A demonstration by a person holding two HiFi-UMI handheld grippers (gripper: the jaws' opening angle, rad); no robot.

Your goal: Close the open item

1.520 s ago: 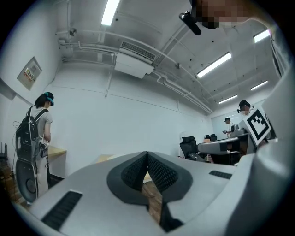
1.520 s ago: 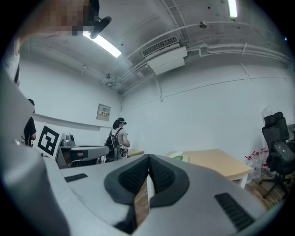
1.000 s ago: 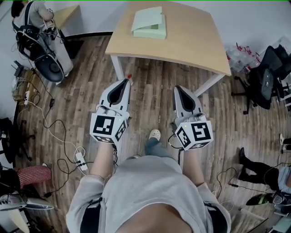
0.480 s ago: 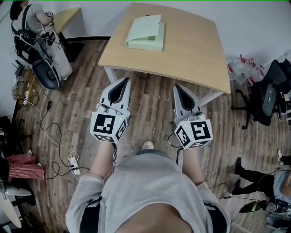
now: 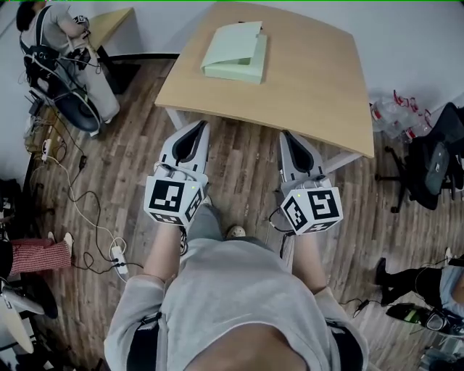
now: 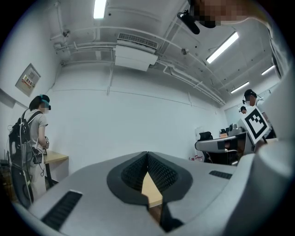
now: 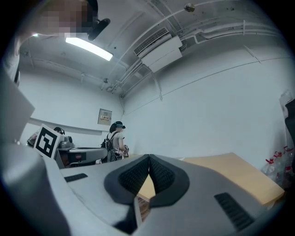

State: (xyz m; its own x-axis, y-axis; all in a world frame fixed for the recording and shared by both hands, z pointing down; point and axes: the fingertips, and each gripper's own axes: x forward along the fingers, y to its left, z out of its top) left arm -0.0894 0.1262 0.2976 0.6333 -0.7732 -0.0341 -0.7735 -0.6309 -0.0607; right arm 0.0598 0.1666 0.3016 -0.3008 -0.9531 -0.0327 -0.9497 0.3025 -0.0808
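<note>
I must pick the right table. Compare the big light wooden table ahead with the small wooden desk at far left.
The big light wooden table bears an open pale green box; the small wooden desk shows no such box. A person stands at the small desk; nobody stands at the big table. Both have light wood tops.

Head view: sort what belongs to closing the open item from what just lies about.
Job: pale green box, lid ajar; wooden table under it; left tongs and right tongs, both shut, empty.
Lying about: power strip; black office chair; plastic bags.
</note>
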